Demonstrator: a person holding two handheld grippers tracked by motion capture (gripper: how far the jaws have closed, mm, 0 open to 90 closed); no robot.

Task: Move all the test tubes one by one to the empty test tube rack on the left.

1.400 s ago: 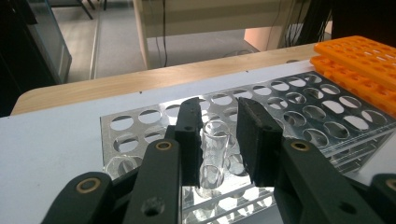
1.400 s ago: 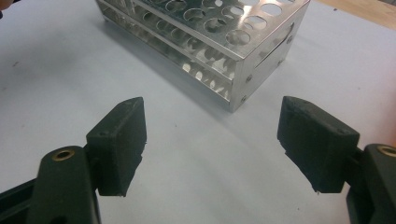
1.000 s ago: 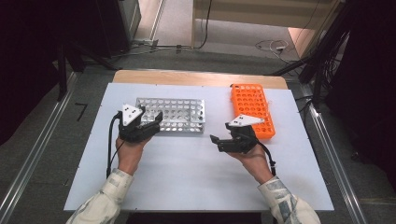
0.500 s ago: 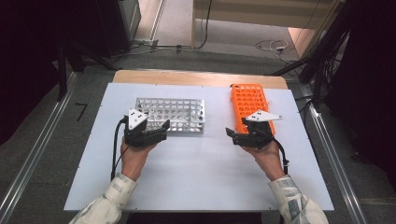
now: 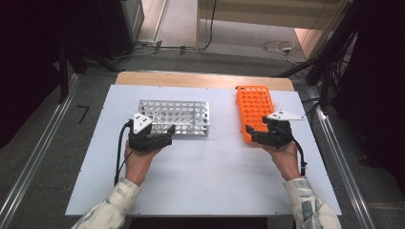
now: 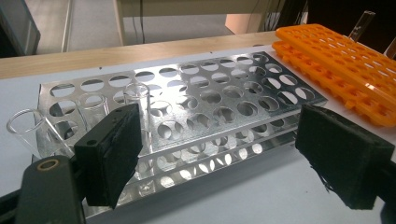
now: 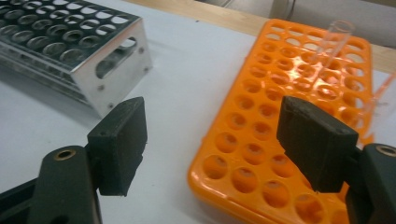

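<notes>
Between the pads of my left gripper [image 6: 219, 154] nothing is held; its jaws have just been opening, right in front of the metal rack [image 6: 196, 100], where clear glass tubes [image 6: 137, 105] stand in the near corner holes. My right gripper [image 7: 212, 149] is also open, over the near end of the orange rack [image 7: 299, 116], which carries one tube [image 7: 334, 37]. I judge these tubes light, slippery and fragile, so I would grip the upper wall gently, below the rim.
</notes>
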